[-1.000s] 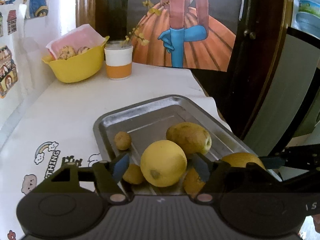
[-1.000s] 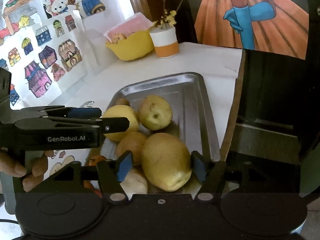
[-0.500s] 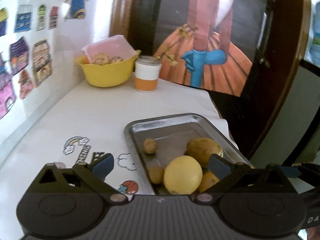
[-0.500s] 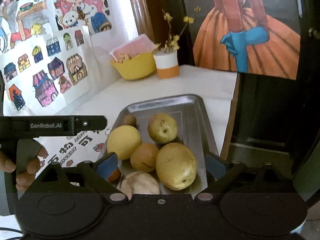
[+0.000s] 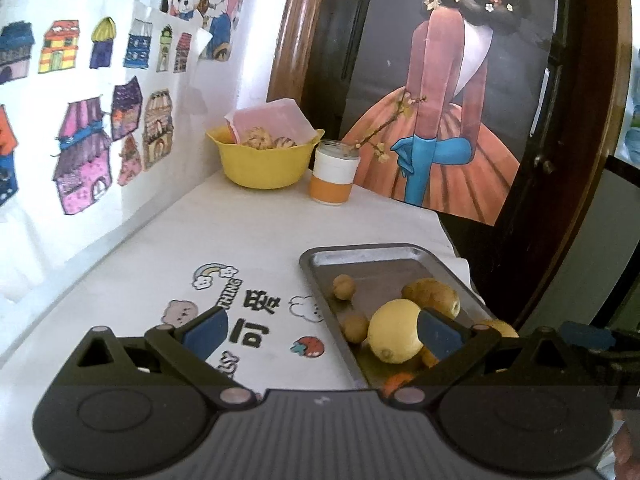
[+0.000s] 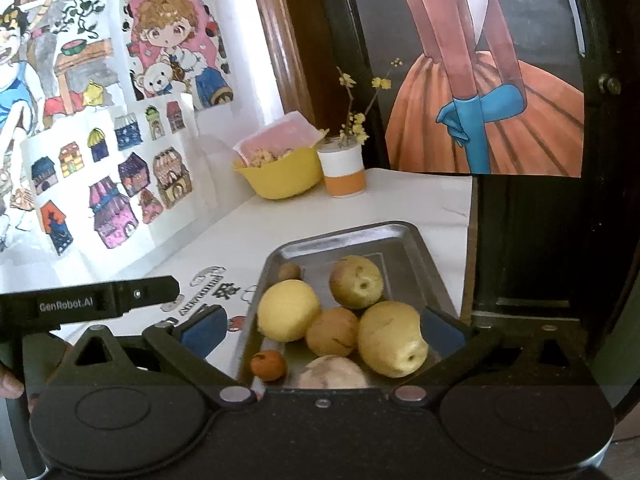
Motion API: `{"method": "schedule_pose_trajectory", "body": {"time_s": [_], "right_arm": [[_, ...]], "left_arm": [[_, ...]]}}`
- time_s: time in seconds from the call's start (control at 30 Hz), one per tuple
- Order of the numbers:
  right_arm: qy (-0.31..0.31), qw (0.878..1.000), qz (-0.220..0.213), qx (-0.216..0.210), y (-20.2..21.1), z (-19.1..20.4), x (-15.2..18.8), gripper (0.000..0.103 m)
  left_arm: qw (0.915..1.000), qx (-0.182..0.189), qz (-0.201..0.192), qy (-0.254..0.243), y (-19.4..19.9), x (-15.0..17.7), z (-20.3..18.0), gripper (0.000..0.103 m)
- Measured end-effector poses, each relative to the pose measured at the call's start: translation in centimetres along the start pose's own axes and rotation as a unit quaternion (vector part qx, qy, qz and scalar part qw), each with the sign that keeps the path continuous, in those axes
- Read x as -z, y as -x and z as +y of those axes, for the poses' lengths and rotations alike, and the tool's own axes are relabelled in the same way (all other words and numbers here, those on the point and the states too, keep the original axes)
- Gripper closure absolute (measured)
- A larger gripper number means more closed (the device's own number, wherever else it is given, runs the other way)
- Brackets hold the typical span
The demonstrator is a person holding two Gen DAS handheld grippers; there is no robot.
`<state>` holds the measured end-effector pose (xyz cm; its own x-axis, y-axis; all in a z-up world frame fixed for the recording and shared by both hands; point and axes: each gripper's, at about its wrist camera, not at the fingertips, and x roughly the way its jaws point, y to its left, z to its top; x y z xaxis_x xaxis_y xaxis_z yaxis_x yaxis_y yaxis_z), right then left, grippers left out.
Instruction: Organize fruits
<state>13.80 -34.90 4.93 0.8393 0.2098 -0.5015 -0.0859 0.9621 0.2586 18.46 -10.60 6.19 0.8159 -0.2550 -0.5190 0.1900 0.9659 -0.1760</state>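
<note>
A metal tray [image 6: 400, 236] [image 5: 360, 254] sits on the white table and holds several fruits. Among them are a yellow lemon [image 6: 288, 310] [image 5: 396, 330], two pears [image 6: 356, 282] [image 6: 390, 338], a brown round fruit [image 6: 332, 332], a small orange [image 6: 269, 365] and small brown fruits [image 5: 344, 286]. My right gripper [image 6: 322, 330] hangs open above the tray's near end, holding nothing. My left gripper [image 5: 324, 330] is open over the table beside the tray's left edge, its right pad [image 5: 438, 338] in front of the lemon. The left gripper's body [image 6: 88, 304] shows in the right wrist view.
A yellow bowl [image 5: 264, 160] [image 6: 284, 178] with walnuts and a pink packet stands at the back by the wall. Beside it is a white and orange cup [image 5: 334, 174] [image 6: 345, 174] with a flowering twig. The table's right edge meets a dark door.
Both grippers opened wide, letting go of the lemon and the pear, and drew back and up from the tray. The left gripper shifted left over the table.
</note>
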Motion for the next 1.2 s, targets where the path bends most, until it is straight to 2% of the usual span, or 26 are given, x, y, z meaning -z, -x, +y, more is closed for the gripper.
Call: {"method": "schedule_pose_trajectory", "body": {"time_s": [0.4, 0.57, 0.97, 1.2], "right_arm": [[0.011, 0.999, -0.045, 0.025, 3.6, 3.2, 2.3, 0.001], [0.032, 0.997, -0.063, 0.034, 5.3, 5.1, 3.7, 0.001], [0.059, 0.992, -0.093, 0.060, 8.9, 9.4, 7.9, 0.001], [0.071, 0.987, -0.115, 0.082, 10.2, 10.9, 11.0, 0.001]], "left_arm": [[0.9993, -0.006, 0.001, 0.037, 4.3, 3.0, 2.6, 0.001], [0.9990, -0.016, -0.015, 0.040, 6.7, 4.2, 3.4, 0.000], [0.9972, -0.035, -0.067, -0.001, 11.2, 7.5, 3.6, 0.000], [0.9963, -0.036, -0.078, -0.003, 12.9, 10.2, 4.5, 0.000]]}}
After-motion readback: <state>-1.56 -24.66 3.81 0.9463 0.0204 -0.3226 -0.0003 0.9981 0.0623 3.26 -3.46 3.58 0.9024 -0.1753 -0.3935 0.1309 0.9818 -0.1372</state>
